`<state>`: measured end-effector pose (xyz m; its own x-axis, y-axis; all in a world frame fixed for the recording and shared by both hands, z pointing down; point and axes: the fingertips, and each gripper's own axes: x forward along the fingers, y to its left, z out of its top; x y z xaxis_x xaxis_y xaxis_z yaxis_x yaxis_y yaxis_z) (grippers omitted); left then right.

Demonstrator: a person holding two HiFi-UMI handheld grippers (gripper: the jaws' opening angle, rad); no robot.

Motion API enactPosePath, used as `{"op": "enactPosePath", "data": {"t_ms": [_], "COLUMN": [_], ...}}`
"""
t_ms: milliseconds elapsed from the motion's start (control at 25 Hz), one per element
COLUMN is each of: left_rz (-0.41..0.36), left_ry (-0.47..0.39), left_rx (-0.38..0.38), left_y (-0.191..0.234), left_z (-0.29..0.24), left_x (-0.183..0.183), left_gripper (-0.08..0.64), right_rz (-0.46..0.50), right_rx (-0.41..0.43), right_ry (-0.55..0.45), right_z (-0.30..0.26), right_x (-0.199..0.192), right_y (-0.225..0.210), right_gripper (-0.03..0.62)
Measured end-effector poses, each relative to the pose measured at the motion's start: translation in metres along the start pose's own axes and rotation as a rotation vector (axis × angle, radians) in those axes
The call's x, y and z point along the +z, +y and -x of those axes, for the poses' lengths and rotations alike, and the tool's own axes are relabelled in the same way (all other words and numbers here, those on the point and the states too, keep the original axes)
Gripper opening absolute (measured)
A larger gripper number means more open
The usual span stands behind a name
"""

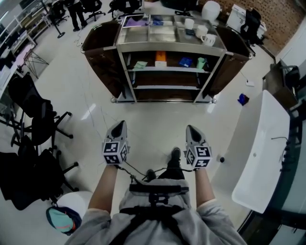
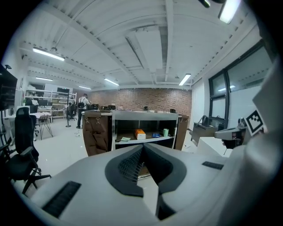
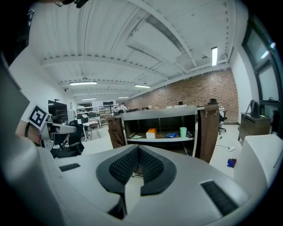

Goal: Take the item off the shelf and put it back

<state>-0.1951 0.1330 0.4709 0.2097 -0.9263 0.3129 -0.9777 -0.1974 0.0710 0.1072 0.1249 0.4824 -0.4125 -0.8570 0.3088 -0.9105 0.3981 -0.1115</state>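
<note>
A metal shelf cart [image 1: 169, 47] with brown side bags stands ahead of me on the white floor. Its middle shelf carries an orange box [image 1: 160, 58], a green flat packet [image 1: 140, 64], a blue packet [image 1: 185, 61] and a green cup [image 1: 201, 62]. The same orange box [image 2: 140, 133] [image 3: 151, 133] shows in both gripper views. My left gripper [image 1: 119, 125] and right gripper [image 1: 190, 128] are held low, well short of the cart, side by side. Both are shut with nothing between their jaws.
White mugs [image 1: 203, 32] and trays sit on the cart's top. A white table [image 1: 260, 148] runs along my right, black office chairs [image 1: 33, 122] stand at my left. A small blue thing [image 1: 243, 99] lies on the floor by the cart. A person [image 1: 75, 12] stands far back left.
</note>
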Motion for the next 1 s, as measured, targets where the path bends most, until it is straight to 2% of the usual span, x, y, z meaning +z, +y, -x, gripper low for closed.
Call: {"op": "enactPosePath", "data": {"t_ms": [240, 640, 1000], "left_rz": [0.014, 0.025, 0.028], "left_ry": [0.010, 0.052, 0.069], "left_rx": [0.024, 0.075, 0.121], "left_y": [0.007, 0.003, -0.006], "left_z": [-0.040, -0.125, -0.190], "left_x": [0.006, 0.026, 0.046], "left_gripper": [0.008, 0.008, 0.008], "right_rz": [0.013, 0.027, 0.016], "right_rx": [0.048, 0.121, 0.227], "right_ry": [0.030, 0.059, 0.089], "right_z": [-0.042, -0.116, -0.160], "right_x": [0.002, 0.028, 0.041], "right_y": [-0.008, -0.051, -0.078], "right_gripper": [0.009, 0.009, 0.009]}}
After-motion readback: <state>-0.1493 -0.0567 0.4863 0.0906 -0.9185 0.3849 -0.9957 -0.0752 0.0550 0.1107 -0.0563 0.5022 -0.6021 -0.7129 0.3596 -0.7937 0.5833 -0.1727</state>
